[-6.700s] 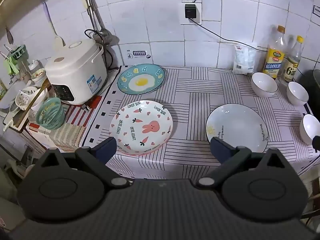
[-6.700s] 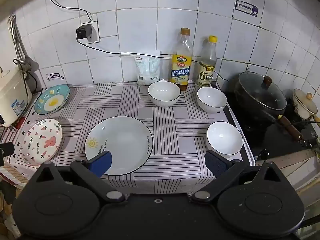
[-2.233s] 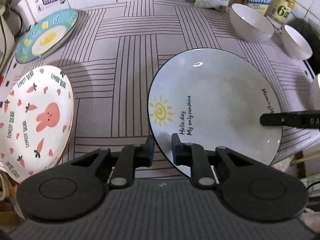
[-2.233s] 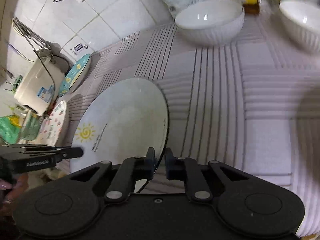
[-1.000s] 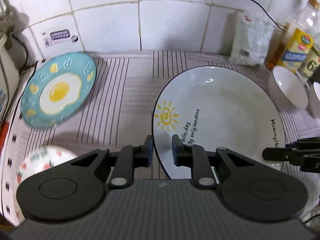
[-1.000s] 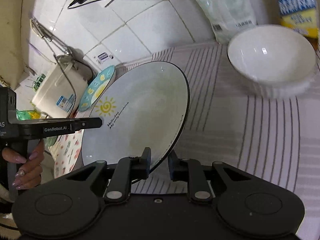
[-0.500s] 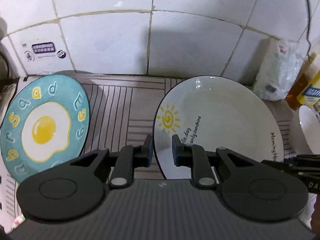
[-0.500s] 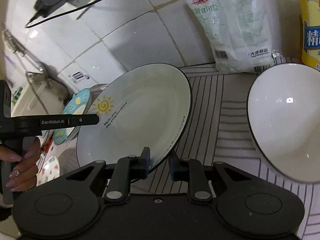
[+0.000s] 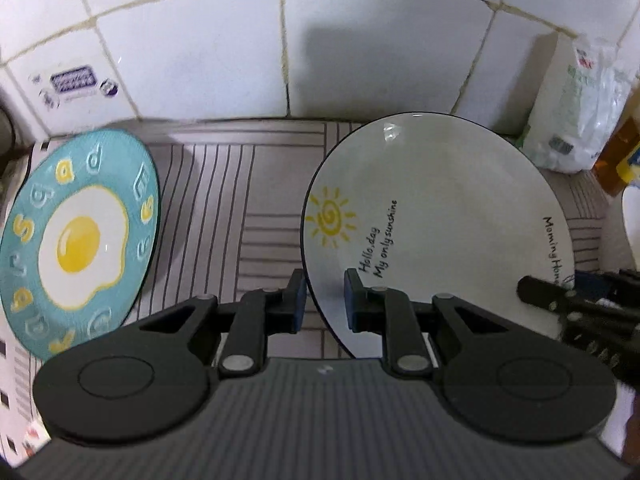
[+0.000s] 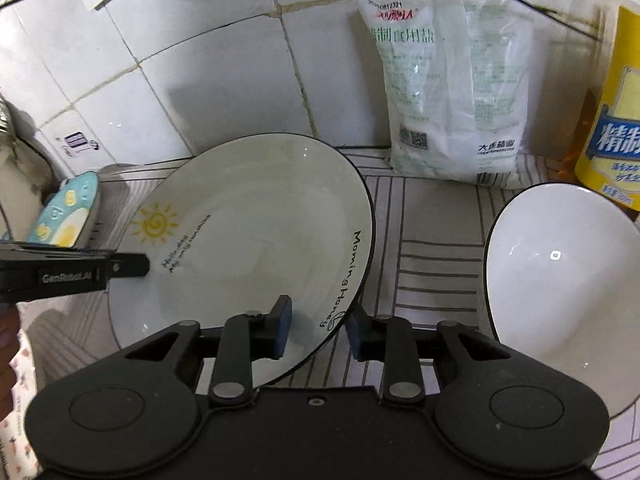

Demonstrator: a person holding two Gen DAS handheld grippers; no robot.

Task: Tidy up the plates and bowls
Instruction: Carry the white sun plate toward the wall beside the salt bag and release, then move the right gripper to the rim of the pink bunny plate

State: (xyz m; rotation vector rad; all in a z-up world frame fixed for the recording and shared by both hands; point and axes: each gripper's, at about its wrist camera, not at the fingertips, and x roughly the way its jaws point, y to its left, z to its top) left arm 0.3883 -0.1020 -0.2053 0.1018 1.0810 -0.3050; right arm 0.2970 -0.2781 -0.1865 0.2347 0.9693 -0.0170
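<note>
A white sun plate (image 9: pixel 440 216) with a black rim is held near the back wall, over the striped cloth. My left gripper (image 9: pixel 324 300) is shut on its left rim. My right gripper (image 10: pixel 318 326) straddles its right rim with the jaws slightly parted; the plate (image 10: pixel 256 236) shows there too. A blue fried-egg plate (image 9: pixel 76 240) lies to the left, also in the right wrist view (image 10: pixel 66 212). A white bowl (image 10: pixel 560 296) stands to the right.
The white tiled wall (image 9: pixel 280 52) is close behind. A salt bag (image 10: pixel 448 92) and a yellow-labelled bottle (image 10: pixel 612 128) stand against it on the right. The rabbit plate's edge (image 10: pixel 16 420) shows at lower left.
Both grippers carried the sun plate further back toward the wall. The right jaws have parted a little around the rim.
</note>
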